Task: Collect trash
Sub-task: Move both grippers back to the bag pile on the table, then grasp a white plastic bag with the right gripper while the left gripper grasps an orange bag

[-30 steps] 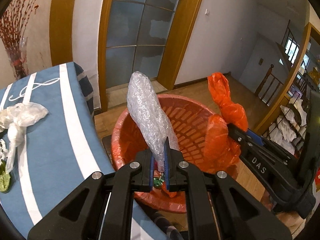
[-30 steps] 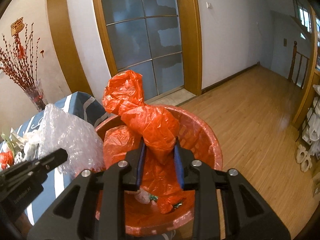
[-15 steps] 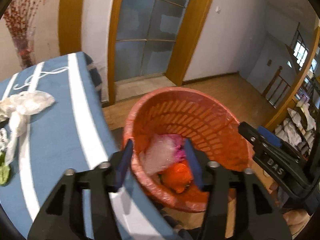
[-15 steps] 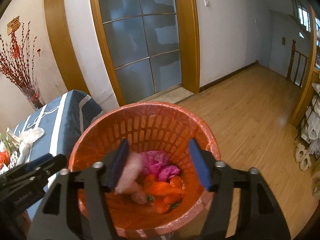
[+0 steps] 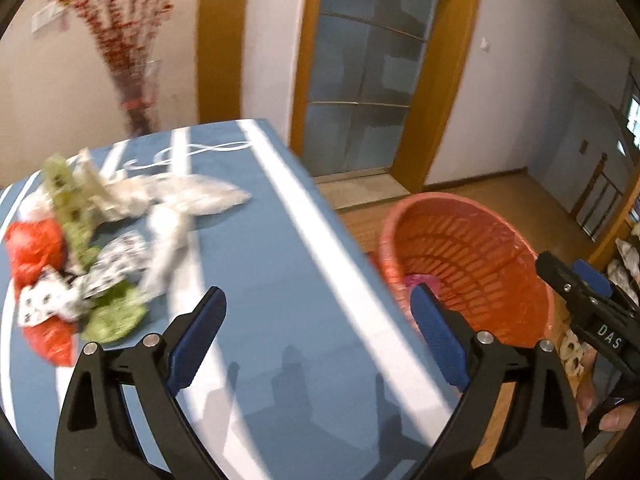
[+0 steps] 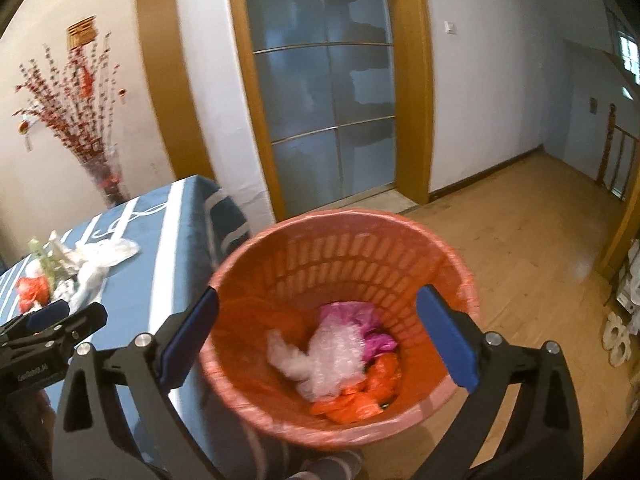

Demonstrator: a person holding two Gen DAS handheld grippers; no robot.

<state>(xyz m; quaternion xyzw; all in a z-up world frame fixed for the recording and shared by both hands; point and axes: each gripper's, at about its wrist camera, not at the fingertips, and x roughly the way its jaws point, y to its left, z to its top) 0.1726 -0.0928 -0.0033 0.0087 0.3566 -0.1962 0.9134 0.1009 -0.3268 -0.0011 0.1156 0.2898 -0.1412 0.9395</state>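
Observation:
An orange slatted basket [image 6: 432, 248] stands on the floor beside the table and also shows in the left wrist view [image 5: 516, 240]. Inside lie bubble wrap [image 6: 332, 352], a pink bag [image 6: 360, 316] and orange bags [image 6: 348, 404]. My right gripper [image 6: 316, 332] is open and empty above the basket. My left gripper [image 5: 318, 328] is open and empty above the blue striped tablecloth [image 5: 280, 280]. A heap of trash lies at the table's left: white plastic bags [image 5: 184, 196], a red bag [image 5: 36, 244], green wrappers [image 5: 112, 312] and patterned paper [image 5: 44, 300].
A vase of red branches [image 6: 100, 168] stands behind the table by the wall. A glass sliding door [image 6: 320, 100] is behind the basket. Wooden floor [image 6: 540, 248] spreads to the right, with a stair railing [image 6: 620, 156] at the far right.
Both grippers have opened and dropped the bubble wrap and orange bag into the basket. The left gripper has swung left over the table toward the trash heap.

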